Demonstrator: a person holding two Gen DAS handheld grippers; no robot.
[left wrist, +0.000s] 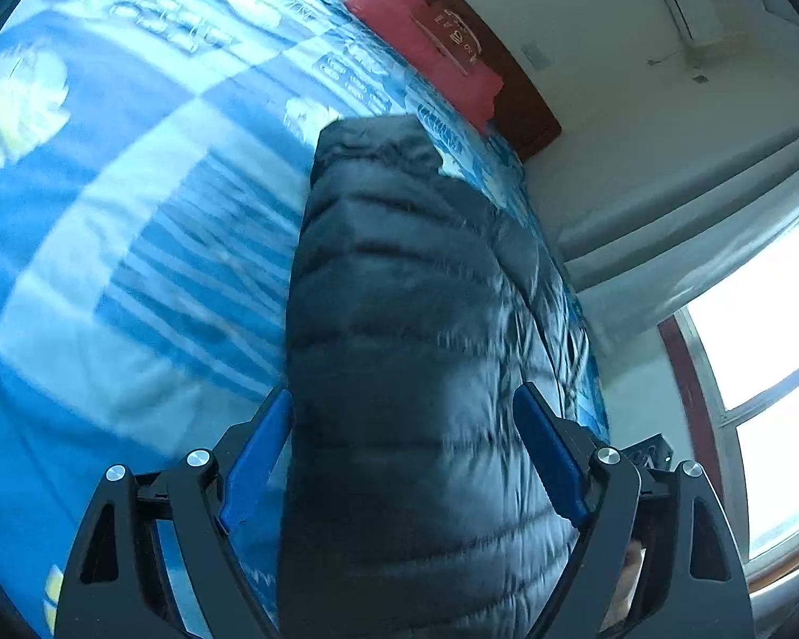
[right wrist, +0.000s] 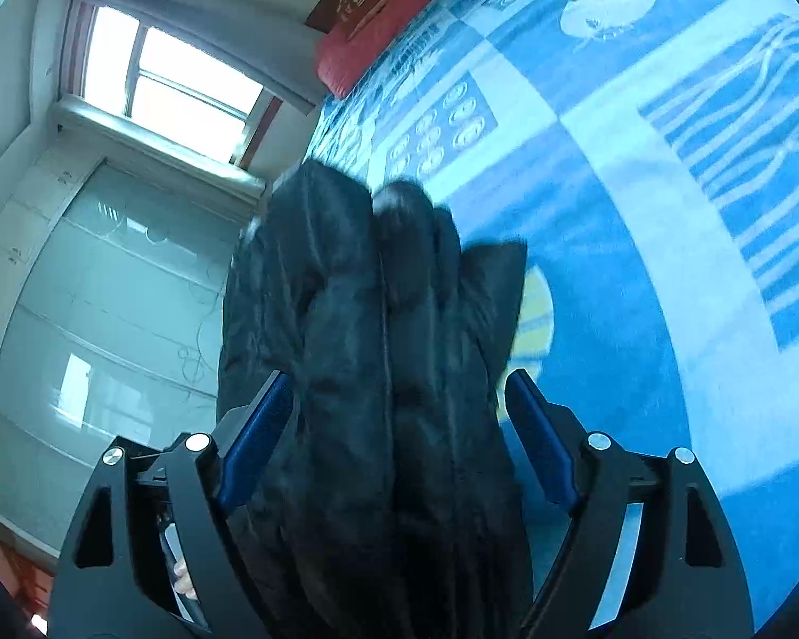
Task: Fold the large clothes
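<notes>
Lying along the bed's edge, the black quilted down jacket (left wrist: 415, 346) is doubled into a long puffy strip atop the blue patterned bedspread (left wrist: 133, 245). The left tool (left wrist: 402, 450) and right tool (right wrist: 397, 434) both stand spread, pads straddling the bulk without pinching, probably so the fold can settle. A red pillow (left wrist: 426, 48) sits by the headboard.
</notes>
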